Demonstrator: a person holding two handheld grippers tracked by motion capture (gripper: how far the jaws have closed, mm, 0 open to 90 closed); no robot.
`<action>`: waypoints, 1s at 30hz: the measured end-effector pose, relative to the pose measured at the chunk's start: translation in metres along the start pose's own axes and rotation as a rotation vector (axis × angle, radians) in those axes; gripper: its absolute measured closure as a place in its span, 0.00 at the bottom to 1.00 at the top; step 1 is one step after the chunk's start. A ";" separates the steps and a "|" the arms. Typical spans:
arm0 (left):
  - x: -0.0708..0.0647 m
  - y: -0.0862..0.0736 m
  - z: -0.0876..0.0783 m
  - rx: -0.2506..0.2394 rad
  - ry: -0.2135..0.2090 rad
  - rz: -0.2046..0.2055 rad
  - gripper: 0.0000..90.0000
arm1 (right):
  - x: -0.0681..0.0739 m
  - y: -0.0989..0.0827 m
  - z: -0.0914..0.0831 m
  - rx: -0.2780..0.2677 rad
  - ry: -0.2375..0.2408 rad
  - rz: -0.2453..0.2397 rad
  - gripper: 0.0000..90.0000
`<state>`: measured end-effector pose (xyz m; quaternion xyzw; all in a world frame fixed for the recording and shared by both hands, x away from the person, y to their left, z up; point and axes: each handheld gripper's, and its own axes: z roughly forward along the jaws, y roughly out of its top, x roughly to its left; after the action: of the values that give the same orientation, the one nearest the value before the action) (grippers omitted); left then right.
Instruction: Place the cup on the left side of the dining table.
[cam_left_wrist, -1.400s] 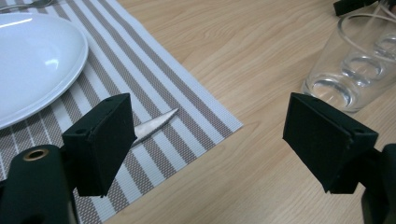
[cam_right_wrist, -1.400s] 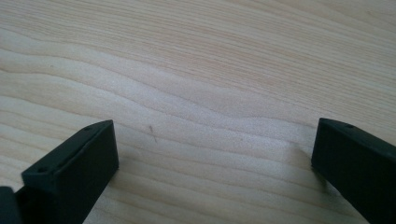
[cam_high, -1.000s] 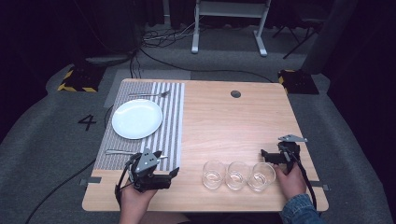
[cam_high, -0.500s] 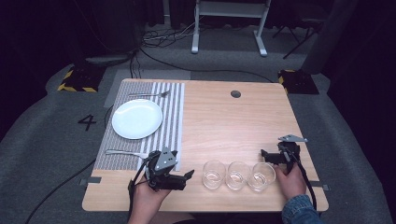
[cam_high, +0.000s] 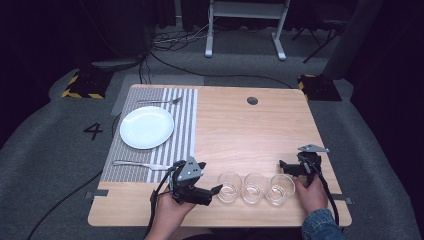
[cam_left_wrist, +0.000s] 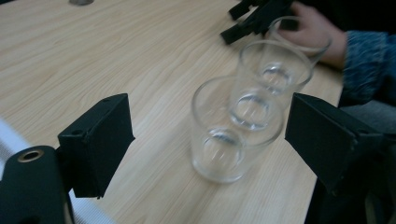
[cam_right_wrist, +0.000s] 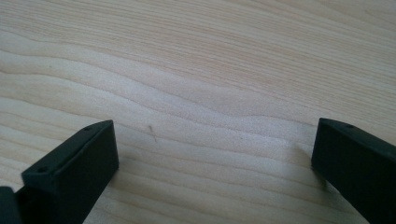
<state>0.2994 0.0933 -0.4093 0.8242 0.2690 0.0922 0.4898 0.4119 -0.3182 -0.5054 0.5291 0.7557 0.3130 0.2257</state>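
Three clear glasses stand in a row near the table's front edge: the left glass (cam_high: 229, 186), the middle glass (cam_high: 254, 187) and the right glass (cam_high: 280, 189). My left gripper (cam_high: 218, 191) lies just left of the row, open, its jaws pointing at the left glass (cam_left_wrist: 229, 130), which stands a little ahead of the open jaws. In the left gripper view the other glasses line up behind it. My right gripper (cam_high: 283, 165) rests open by the right glass, its jaws wide over bare wood (cam_right_wrist: 210, 107).
A striped placemat (cam_high: 182, 125) covers the table's left part, with a white plate (cam_high: 146, 127), a fork (cam_high: 159, 101) behind it and a knife (cam_high: 140, 164) in front. A round cable hole (cam_high: 252, 100) sits at the far middle of the table.
My left gripper has moved right along the front edge, from beside the placemat up to the left glass. The right gripper has stayed put.
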 end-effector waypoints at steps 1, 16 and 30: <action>-0.001 0.001 0.002 -0.015 -0.016 0.002 0.16 | 0.000 0.000 0.000 0.000 0.000 0.000 0.01; -0.014 -0.006 0.049 0.049 -0.018 0.044 0.14 | 0.000 0.000 0.000 0.000 0.000 0.001 0.01; -0.012 -0.019 0.079 0.057 -0.001 0.021 0.13 | 0.000 0.000 0.000 0.000 0.000 0.000 0.01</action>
<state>0.3154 0.0349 -0.4641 0.8407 0.2627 0.0893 0.4650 0.4119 -0.3182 -0.5054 0.5293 0.7556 0.3130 0.2258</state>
